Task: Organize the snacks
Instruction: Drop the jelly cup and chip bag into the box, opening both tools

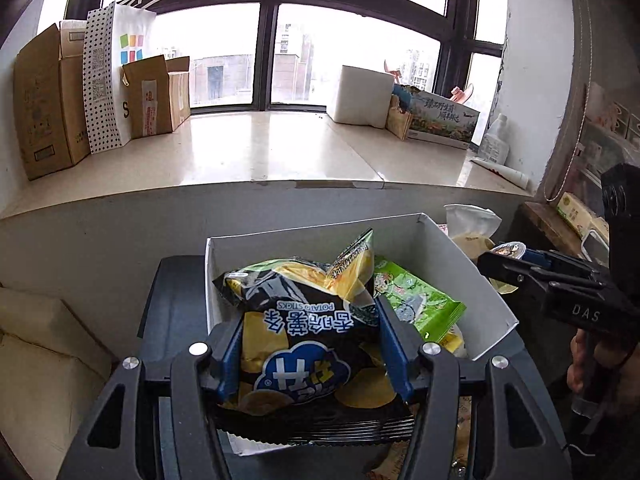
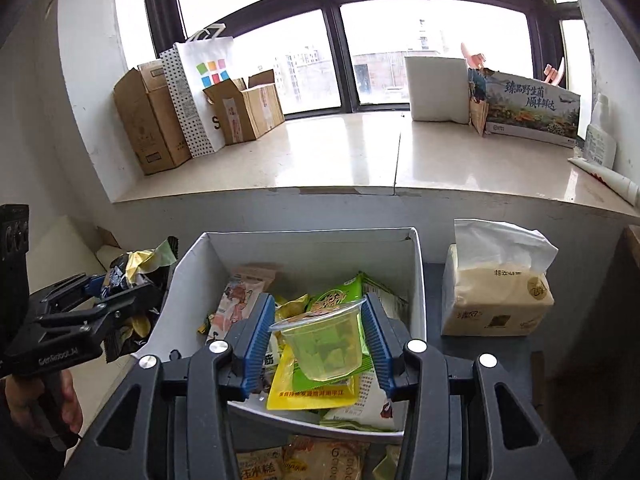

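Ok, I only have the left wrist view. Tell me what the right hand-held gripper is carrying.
Observer: The right hand-held gripper is shut on a clear jelly cup with pale green cubes inside, its lid tilted.
Operator: Say what lies under it.
Observer: The white box, with a yellow packet and green packets under the cup.
Operator: Report what's hidden behind my chip bag.
Observer: A pale pink snack packet leans in the box's back left part.
Operator: Describe that white thing beyond the box.
Observer: A soft tissue pack stands on the dark table right of the box, apart from it.
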Motion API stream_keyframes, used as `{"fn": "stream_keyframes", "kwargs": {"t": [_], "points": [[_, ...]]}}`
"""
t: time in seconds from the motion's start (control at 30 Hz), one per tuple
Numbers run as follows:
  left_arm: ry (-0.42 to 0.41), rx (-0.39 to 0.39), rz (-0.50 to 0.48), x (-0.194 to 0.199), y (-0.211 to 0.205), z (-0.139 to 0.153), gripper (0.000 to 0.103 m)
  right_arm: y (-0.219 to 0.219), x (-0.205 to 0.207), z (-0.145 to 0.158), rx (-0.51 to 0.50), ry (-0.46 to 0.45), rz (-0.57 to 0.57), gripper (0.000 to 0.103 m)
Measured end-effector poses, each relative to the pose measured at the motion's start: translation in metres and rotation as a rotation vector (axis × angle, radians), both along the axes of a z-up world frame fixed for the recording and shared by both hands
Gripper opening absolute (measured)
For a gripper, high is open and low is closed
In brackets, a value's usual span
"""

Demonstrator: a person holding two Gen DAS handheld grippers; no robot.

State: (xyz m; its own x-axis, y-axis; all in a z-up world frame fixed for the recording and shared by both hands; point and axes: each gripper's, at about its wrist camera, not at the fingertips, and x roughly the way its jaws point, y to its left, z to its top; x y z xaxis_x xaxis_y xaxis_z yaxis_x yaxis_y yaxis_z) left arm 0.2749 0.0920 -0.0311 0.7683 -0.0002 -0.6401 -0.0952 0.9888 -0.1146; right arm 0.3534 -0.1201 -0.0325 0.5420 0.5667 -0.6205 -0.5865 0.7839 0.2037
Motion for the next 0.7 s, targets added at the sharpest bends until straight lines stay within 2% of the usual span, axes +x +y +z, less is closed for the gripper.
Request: {"fn": "stream_keyframes", "kwargs": {"t": [0.07, 0.1, 0.13, 0.17, 0.23, 0.33, 0.47, 0.53, 0.7], "points": [[0.017, 0.000, 0.007, 0.007, 0.004, -0.006, 0.069, 0.003, 0.011, -0.006, 0.007, 0.030, 0.011, 0.054], [0.027, 0.006, 0.013, 0.011, 0.005, -0.009, 0.086, 0.005, 0.015, -0.009, 0.014, 0.044, 0.012, 0.083], [0.033, 0.011, 0.017, 0.012, 0.006, -0.011, 0.102, 0.007, 0.019, -0.011, 0.003, 0.058, 0.001, 0.099], [0.025, 0.014, 0.016, 0.012, 0.007, -0.012, 0.103, 0.006, 0.021, -0.011, 0.001, 0.049, -0.026, 0.103], [0.033, 0.024, 0.012, 0.009, 0.006, -0.014, 0.103, -0.001, 0.020, -0.007, 0.028, 0.012, -0.060, 0.103], [0.011, 0.055, -0.002, -0.001, 0.003, -0.012, 0.103, -0.015, 0.017, -0.001, 0.096, 0.017, -0.088, 0.103], [0.007, 0.067, -0.011, -0.011, -0.003, -0.009, 0.103, -0.027, 0.007, 0.005, 0.111, 0.007, -0.109, 0.103], [0.001, 0.061, -0.019, -0.019, -0.006, -0.007, 0.103, -0.031, -0.004, 0.007, 0.100, 0.008, -0.090, 0.103], [-0.045, 0.041, -0.039, -0.054, -0.018, 0.005, 0.103, -0.043, -0.046, 0.017, 0.102, -0.066, -0.033, 0.103]]}}
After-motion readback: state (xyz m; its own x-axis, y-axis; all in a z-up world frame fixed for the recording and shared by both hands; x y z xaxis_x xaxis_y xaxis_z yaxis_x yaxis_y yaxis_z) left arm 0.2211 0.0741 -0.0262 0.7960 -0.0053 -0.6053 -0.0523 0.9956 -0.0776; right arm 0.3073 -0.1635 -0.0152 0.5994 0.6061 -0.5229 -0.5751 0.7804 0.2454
